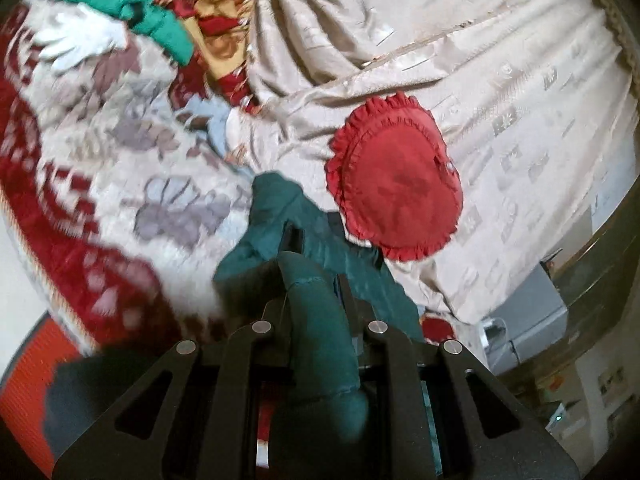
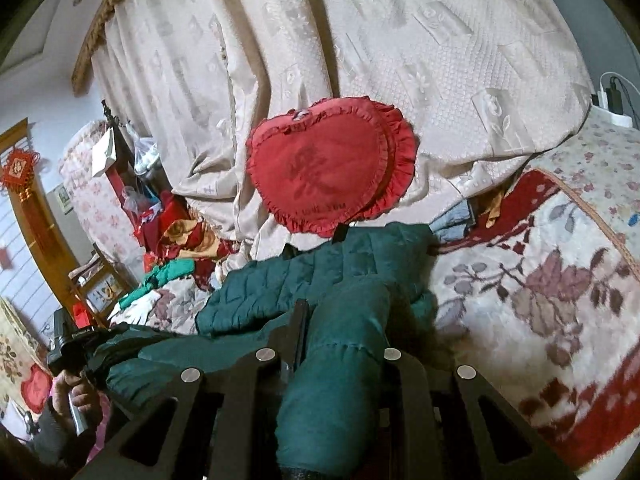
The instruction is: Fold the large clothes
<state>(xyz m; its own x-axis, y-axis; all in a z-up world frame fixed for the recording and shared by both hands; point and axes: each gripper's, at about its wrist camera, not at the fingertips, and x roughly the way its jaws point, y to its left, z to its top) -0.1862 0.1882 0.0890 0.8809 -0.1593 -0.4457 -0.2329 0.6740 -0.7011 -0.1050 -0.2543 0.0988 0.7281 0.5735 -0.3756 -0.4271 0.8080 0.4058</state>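
- My left claw (image 1: 316,276): closed on a bunched roll of the dark green quilted coat (image 1: 320,320), which fills the gap between its fingers and drapes back over the linkage. I judge this a carrying grip, one edge pinched so the coat can be lifted and spread.
- My right claw (image 2: 344,320): likewise clamped on a thick fold of the same coat (image 2: 320,276), probably a sleeve or hem. The padding bulges out on both sides of the jaws.
- Coat, rest of it: lies in a heap on the bed, just ahead of the right claw, stretched between my two grips. It is not yet flat, so I take the folding to be at an early stage.
- Floral blanket (image 2: 540,300): cream with red border and mauve flowers, covers the bed under the coat; it serves as the folding surface.
- Heart-shaped red cushion (image 2: 328,168): frilled edge, leaning against the beige patterned bedspread (image 2: 400,40) just beyond the coat; close enough to get in the way of spreading.
- Bright green garment (image 1: 160,20) and white gloves (image 1: 76,40): lying on the blanket, well apart from the coat.
- Red-and-gold bedding (image 1: 216,12): piled beside the bedspread.
- Left-hand handle (image 2: 68,344), gripped by my hand, shows at the edge of the right view.
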